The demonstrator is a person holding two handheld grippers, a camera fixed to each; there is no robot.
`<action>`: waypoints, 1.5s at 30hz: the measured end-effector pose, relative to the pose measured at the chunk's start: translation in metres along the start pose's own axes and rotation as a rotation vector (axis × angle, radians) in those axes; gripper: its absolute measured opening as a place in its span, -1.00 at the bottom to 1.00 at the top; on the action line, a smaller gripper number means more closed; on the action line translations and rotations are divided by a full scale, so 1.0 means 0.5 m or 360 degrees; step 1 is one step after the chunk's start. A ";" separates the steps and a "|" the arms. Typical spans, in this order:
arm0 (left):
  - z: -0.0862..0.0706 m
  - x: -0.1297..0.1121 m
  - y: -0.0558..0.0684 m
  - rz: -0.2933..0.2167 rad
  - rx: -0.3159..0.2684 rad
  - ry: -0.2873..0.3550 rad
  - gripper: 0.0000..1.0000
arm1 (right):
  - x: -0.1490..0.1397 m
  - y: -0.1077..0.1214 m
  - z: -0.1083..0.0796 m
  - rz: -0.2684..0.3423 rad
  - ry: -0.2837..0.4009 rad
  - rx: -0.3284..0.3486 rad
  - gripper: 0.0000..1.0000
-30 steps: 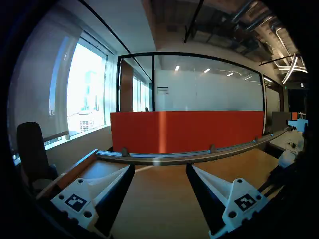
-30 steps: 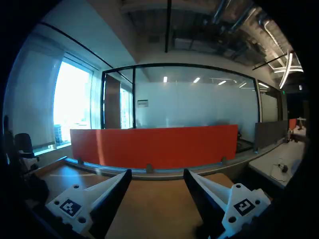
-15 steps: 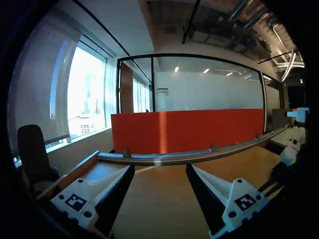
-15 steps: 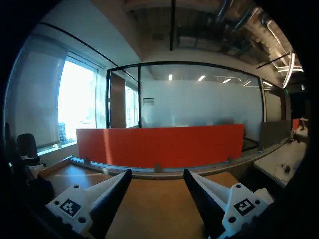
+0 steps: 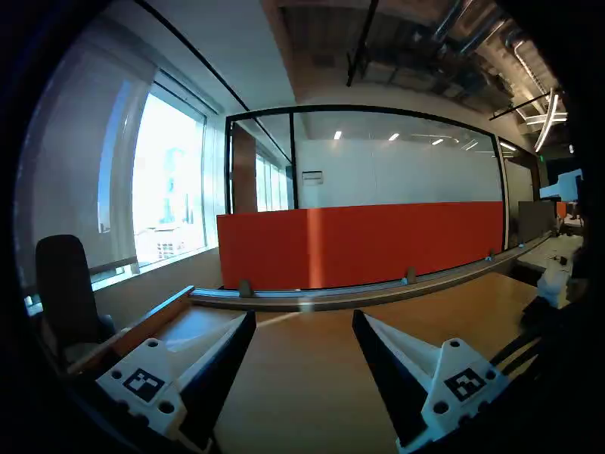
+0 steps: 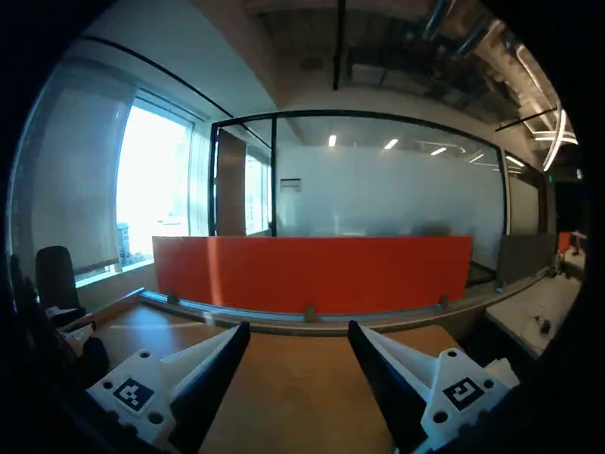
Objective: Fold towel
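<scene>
My left gripper [image 5: 302, 363] is open, its white and black fingers [image 5: 189, 363] spread above a bare wooden desk [image 5: 302, 378]. Nothing sits between them. My right gripper [image 6: 299, 371] is open too, held over the same kind of wooden desktop [image 6: 302, 393] with nothing in its jaws. At the far right edge of the left gripper view, a white and dark shape [image 5: 556, 295] is partly in sight; I cannot tell what it is. I see no towel.
An orange divider panel [image 5: 363, 246] on a metal rail [image 5: 340, 299] closes the desk's far edge. A black office chair [image 5: 64, 291] stands at the left by bright windows [image 5: 162, 197]. Another desk [image 6: 537, 310] lies to the right. A glass partition wall [image 6: 386, 189] stands behind.
Both grippers have drifted slightly; the scene slides a little to the right in the right gripper view and shifts a touch in the left gripper view. Both stay open.
</scene>
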State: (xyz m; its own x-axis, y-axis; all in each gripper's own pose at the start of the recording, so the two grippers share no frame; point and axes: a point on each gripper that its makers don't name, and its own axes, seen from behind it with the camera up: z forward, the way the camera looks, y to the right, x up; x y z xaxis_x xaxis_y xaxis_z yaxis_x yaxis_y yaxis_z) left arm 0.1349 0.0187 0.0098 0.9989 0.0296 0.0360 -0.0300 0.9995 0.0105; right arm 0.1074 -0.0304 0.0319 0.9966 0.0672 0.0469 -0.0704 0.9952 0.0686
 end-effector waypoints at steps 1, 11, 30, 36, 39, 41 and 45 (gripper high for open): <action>-0.002 -0.007 -0.003 -0.0002 0.0003 0.0002 0.89 | -0.001 -0.002 0.001 0.0005 0.0004 -0.0002 1.00; -0.018 -0.085 -0.033 -0.0022 0.0019 0.0022 0.89 | -0.043 -0.019 0.008 0.0038 0.0034 -0.0031 1.00; -0.016 -0.238 -0.056 -0.0016 0.0038 0.0056 0.89 | -0.153 -0.048 0.020 -0.0037 0.0054 -0.0036 1.00; -0.015 -0.255 -0.054 -0.0042 0.0032 0.0074 0.89 | -0.168 -0.058 0.027 -0.0059 0.0054 -0.0021 1.00; -0.012 -0.265 -0.049 -0.0039 0.0029 0.0078 0.89 | -0.170 -0.058 0.029 -0.0064 0.0054 -0.0021 1.00; -0.010 -0.271 -0.046 -0.0037 0.0026 0.0079 0.89 | -0.171 -0.057 0.030 -0.0066 0.0056 -0.0022 1.00; -0.008 -0.281 -0.047 -0.0035 0.0032 0.0075 0.89 | -0.178 -0.052 0.035 -0.0068 0.0056 -0.0029 1.00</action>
State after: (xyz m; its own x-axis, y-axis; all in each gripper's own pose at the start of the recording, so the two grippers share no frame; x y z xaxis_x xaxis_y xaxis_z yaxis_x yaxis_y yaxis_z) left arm -0.0044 -0.0088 0.0006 0.9999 0.0085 -0.0118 -0.0082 0.9995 0.0312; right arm 0.0198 -0.0634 0.0432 0.9996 0.0266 0.0093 -0.0270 0.9983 0.0519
